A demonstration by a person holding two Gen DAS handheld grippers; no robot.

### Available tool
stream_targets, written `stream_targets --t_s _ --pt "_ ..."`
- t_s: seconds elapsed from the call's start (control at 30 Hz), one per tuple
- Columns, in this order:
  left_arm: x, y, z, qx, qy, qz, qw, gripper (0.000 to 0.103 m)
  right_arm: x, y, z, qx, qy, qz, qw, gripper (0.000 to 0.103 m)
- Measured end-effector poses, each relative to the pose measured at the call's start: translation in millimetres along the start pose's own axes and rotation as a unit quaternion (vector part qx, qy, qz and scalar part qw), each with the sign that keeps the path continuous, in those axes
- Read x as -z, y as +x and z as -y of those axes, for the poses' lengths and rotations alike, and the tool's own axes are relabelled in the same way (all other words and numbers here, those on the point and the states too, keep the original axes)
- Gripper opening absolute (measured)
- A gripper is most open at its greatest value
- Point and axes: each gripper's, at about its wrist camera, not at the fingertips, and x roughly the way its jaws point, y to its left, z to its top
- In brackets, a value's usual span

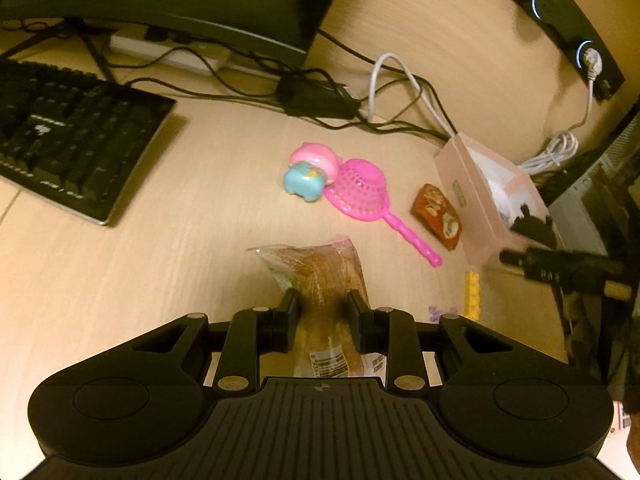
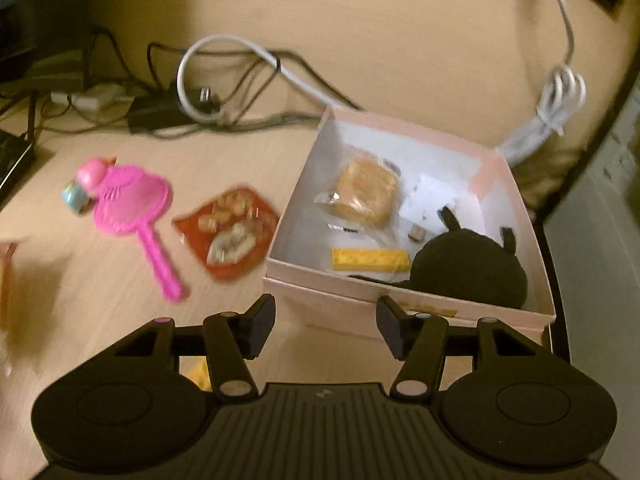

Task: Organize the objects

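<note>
My left gripper (image 1: 322,300) is shut on a clear-wrapped bread packet (image 1: 320,276) above the desk. My right gripper (image 2: 326,314) is open and empty, just in front of the pink box (image 2: 360,312). The box holds a wrapped bun (image 2: 366,192), a yellow brick (image 2: 370,259) and a black plush toy (image 2: 468,266). On the desk to its left lie a red snack packet (image 2: 230,230), a pink toy strainer (image 2: 132,200) and a pink and blue toy (image 1: 310,168). The box (image 1: 468,200) also shows in the left wrist view.
A black keyboard (image 1: 68,136) lies at the left, a monitor stand and tangled cables (image 1: 320,96) at the back. A white cable (image 2: 224,64) loops behind the box. A yellow brick (image 1: 472,292) and a small purple piece (image 1: 440,314) lie near my left gripper.
</note>
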Motion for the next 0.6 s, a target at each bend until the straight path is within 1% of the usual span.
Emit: stream_targets --t_s 0.1,0.13,0.2,0.27,0.33,0.37,0.4,0.43,0.47,0.5,0.53,0.6 --pt "3 -7 3 -0.018 -0.001 0.005 0.9998 0.029 -5 -3 -5 -0.004 -0.007 0.026 1.000 0.055" --pt "4 -8 5 -0.023 0.000 0.006 0.9997 0.029 -3 -6 -4 -0.020 -0.001 0.028 0.999 0.055" --pt "8 -8 9 -0.029 0.002 0.004 0.9996 0.029 3 -14 2 -0.069 0.031 0.023 0.997 0.056" --pt "14 -5 14 -0.032 0.003 -0.001 0.9995 0.029 15 -14 3 -0.119 0.071 0.005 0.990 0.057" --pt "20 -2 21 -0.031 0.007 -0.009 0.9994 0.029 28 -14 0 -0.139 0.096 -0.010 0.985 0.057" --pt "23 -1 25 -0.030 0.011 -0.012 0.9994 0.029 33 -6 -5 -0.140 0.104 -0.016 0.985 0.056" --pt "26 0 29 -0.029 0.017 -0.015 0.9993 0.029 37 -2 -8 -0.138 0.107 -0.021 0.984 0.051" --pt "28 -1 34 -0.027 0.022 -0.017 0.9992 0.027 40 2 -12 -0.135 0.107 -0.028 0.985 0.046" --pt "31 -1 38 -0.025 0.026 -0.019 0.9992 0.026 43 4 -16 -0.137 0.102 -0.034 0.985 0.038" --pt "32 -2 42 -0.024 0.028 -0.020 0.9991 0.025 46 5 -19 -0.135 0.093 -0.038 0.986 0.037" --pt "34 -3 45 -0.022 0.032 -0.021 0.9990 0.024 49 3 -23 -0.122 0.076 -0.037 0.989 0.037" --pt "37 -4 50 -0.023 0.034 -0.022 0.9989 0.022 59 -6 -28 -0.069 0.032 -0.019 0.997 0.037"
